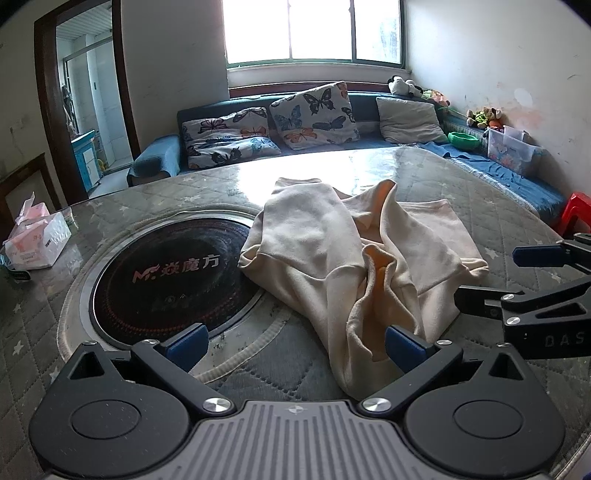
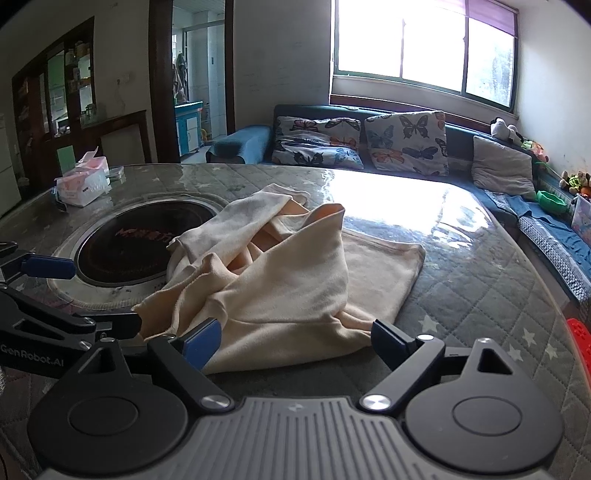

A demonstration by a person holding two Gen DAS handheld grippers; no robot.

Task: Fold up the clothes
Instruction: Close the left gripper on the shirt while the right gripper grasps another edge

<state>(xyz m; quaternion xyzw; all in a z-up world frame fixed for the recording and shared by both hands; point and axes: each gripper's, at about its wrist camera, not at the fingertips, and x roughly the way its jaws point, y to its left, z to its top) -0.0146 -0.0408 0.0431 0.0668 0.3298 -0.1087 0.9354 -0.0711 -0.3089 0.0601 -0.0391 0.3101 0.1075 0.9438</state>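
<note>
Cloth [image 1: 354, 258]: cream, crumpled in a heap, middle of the tabletop [image 1: 517, 206].
Burner [image 1: 166, 273]: round, black, left, partly covered.
Left claw [image 1: 295, 345]: apart, empty.
Right claw [image 2: 295, 339]: apart, empty.

A crumpled garment [image 1: 351, 258] lies on the round table [image 1: 44, 332], its left edge overlapping the inset cooktop [image 1: 166, 273] at the table's centre. A tissue box [image 1: 35, 242] stands on the table's far-left rim. Behind the table runs a sofa [image 1: 369, 99] below the window [image 1: 314, 29], bearing butterfly cushions [image 1: 314, 110] with a plain cushion [image 1: 410, 120] to their right. The left gripper [image 1: 295, 345] sits at the garment's near edge, before the cooktop; the right gripper [image 2: 295, 341] sits to its right, with the garment's near hem between its fingers.
</note>
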